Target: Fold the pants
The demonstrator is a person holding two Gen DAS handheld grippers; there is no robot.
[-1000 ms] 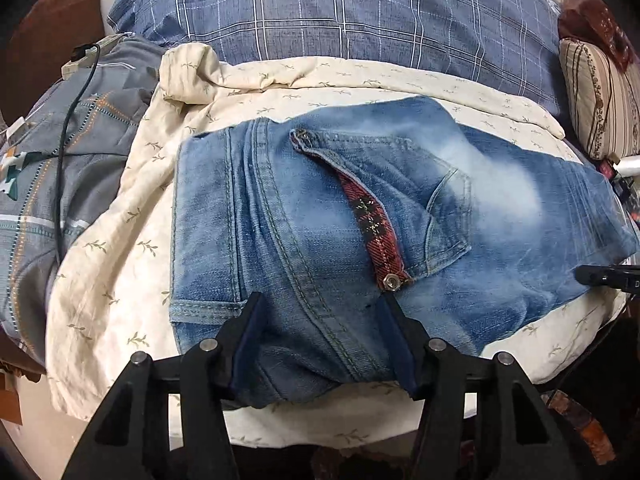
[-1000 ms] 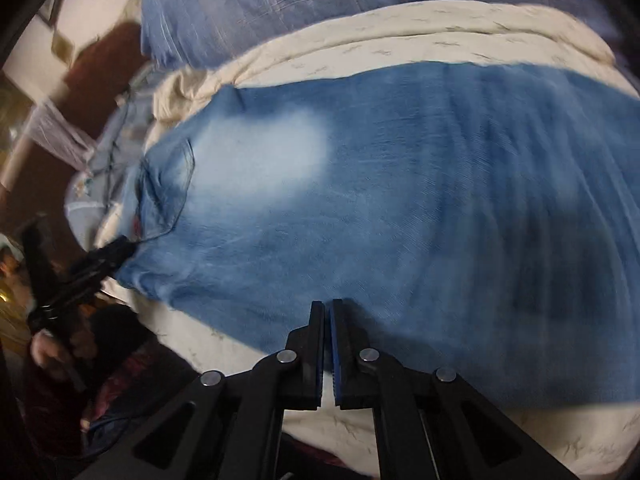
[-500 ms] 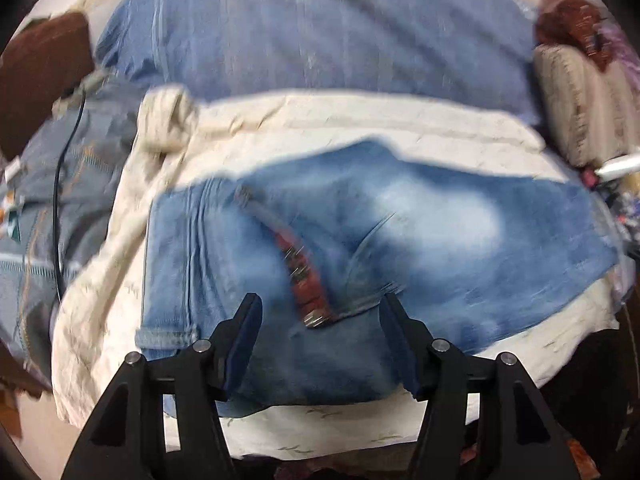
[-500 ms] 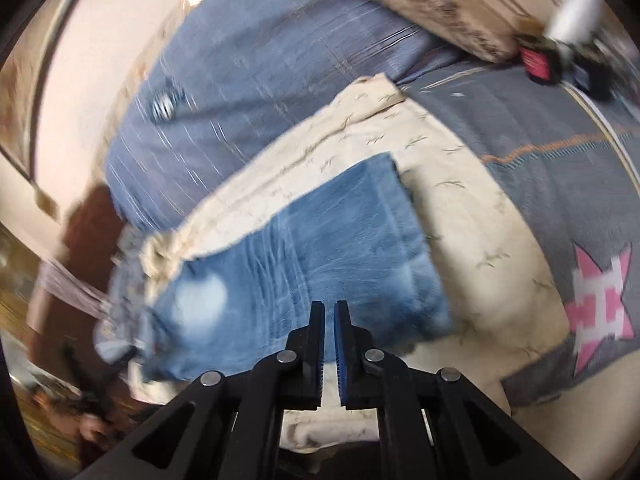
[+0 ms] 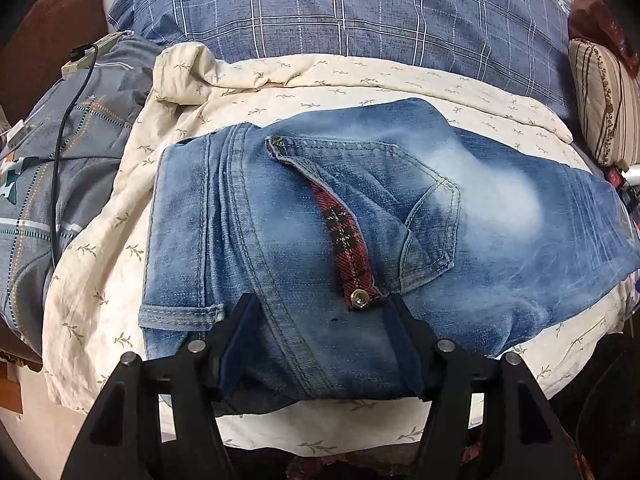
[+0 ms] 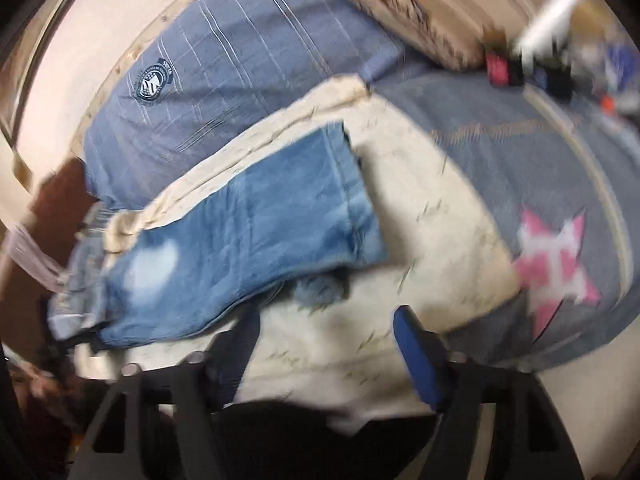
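Faded blue jeans lie flat on a cream leaf-print sheet, seat side up, with a back pocket flap showing its red plaid lining and a metal snap. My left gripper points down at the near edge of the seat. Its jaws are opening and straddle the denim without pinching it. In the right wrist view the folded legs of the jeans end at the hems near the middle. My right gripper hovers over the cream sheet just in front of them, jaws opening, nothing between them.
A blue plaid pillow lies behind the sheet, and a striped cushion sits at the right. A grey bedcover with a black cable lies at the left. The grey cover has a pink star beyond the hems. Small items line the far side.
My right gripper has swung along the legs to the hem end and gone from shut to open. My left gripper has stayed at the seat edge, jaws slightly wider.
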